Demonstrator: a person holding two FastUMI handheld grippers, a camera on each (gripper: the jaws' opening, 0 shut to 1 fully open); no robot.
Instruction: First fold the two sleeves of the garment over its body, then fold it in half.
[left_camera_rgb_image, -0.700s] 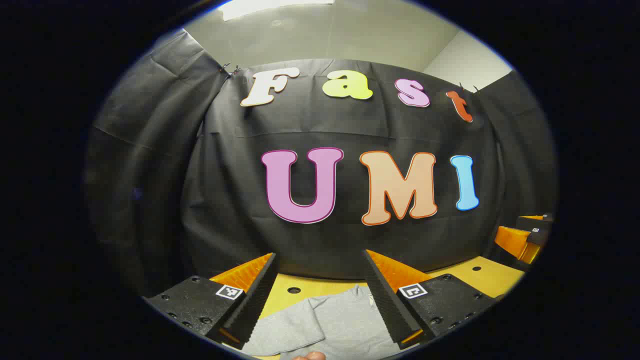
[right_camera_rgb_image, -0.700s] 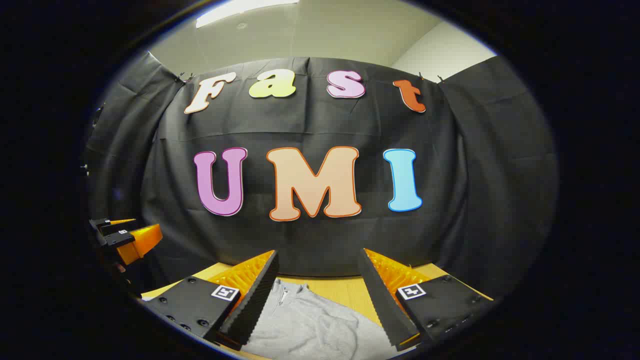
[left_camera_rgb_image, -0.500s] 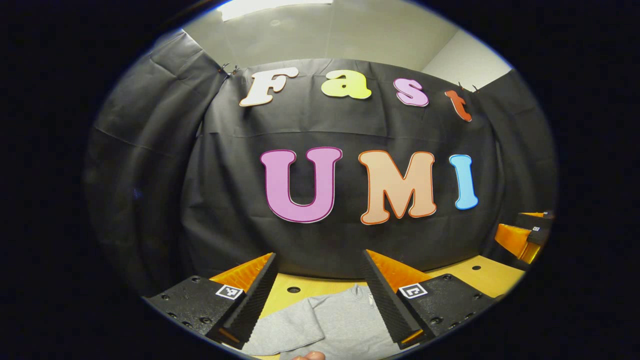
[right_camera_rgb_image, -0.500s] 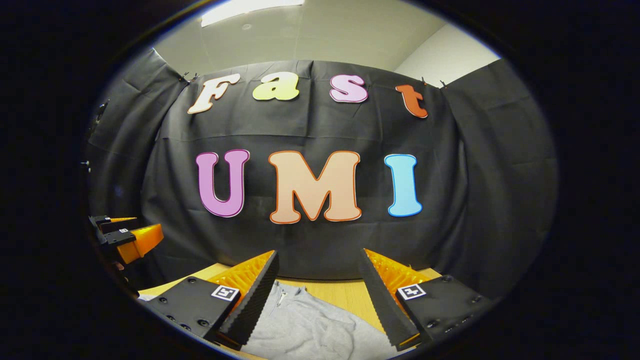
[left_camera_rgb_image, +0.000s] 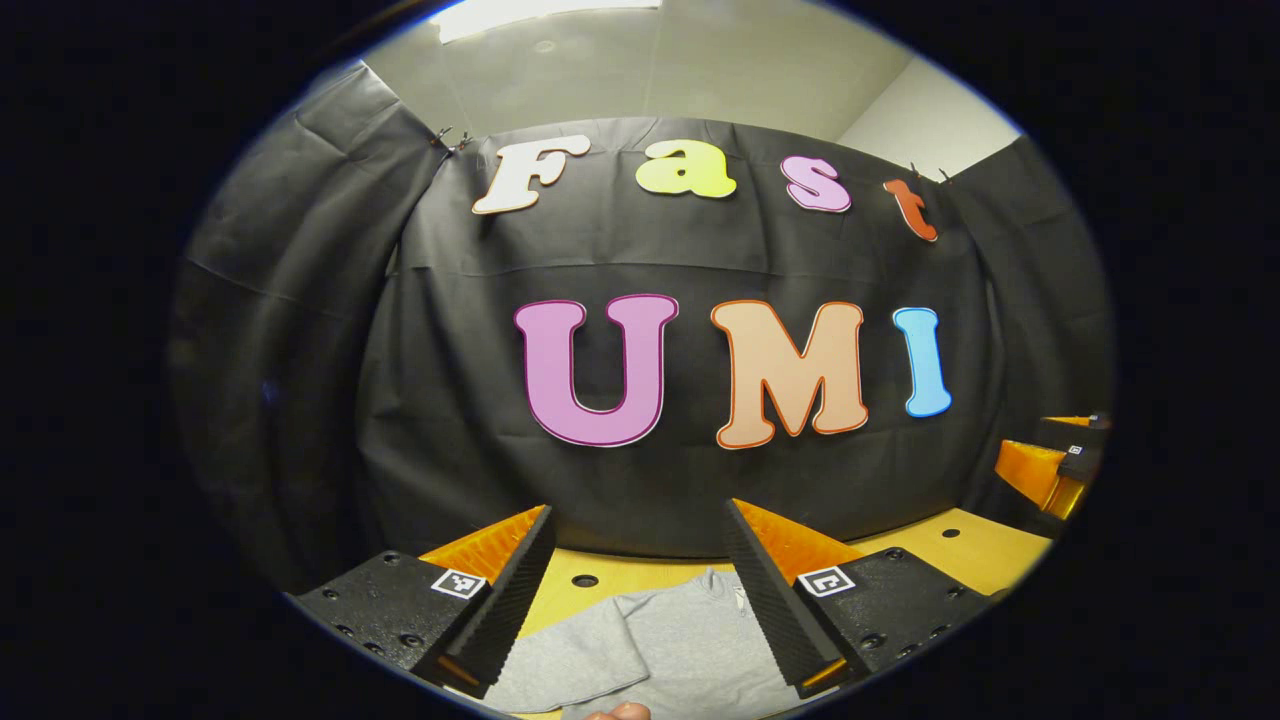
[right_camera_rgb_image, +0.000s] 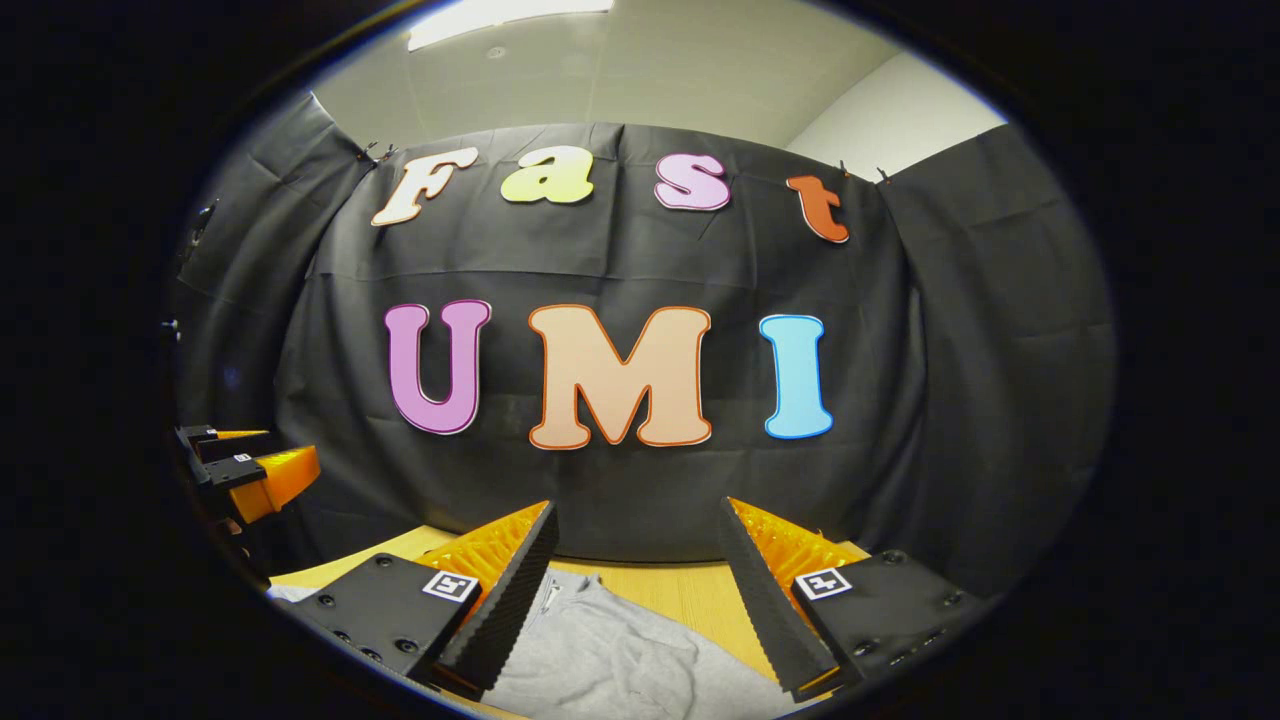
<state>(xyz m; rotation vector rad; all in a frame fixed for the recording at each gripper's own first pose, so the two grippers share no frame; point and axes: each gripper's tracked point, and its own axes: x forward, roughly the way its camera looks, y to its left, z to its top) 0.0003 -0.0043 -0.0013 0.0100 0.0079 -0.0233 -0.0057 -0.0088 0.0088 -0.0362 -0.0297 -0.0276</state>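
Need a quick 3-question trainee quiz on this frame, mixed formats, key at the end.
1. True or false: the left gripper is shut on the grey garment.
2. Multiple choice: the garment lies on a) the yellow table, b) the floor, c) a chair.
3. Fill in: in the right gripper view, the right gripper hovers with its fingers ____ above the garment.

Key: 1 false, both grippers are open and hold nothing. 2 a. 3 open.
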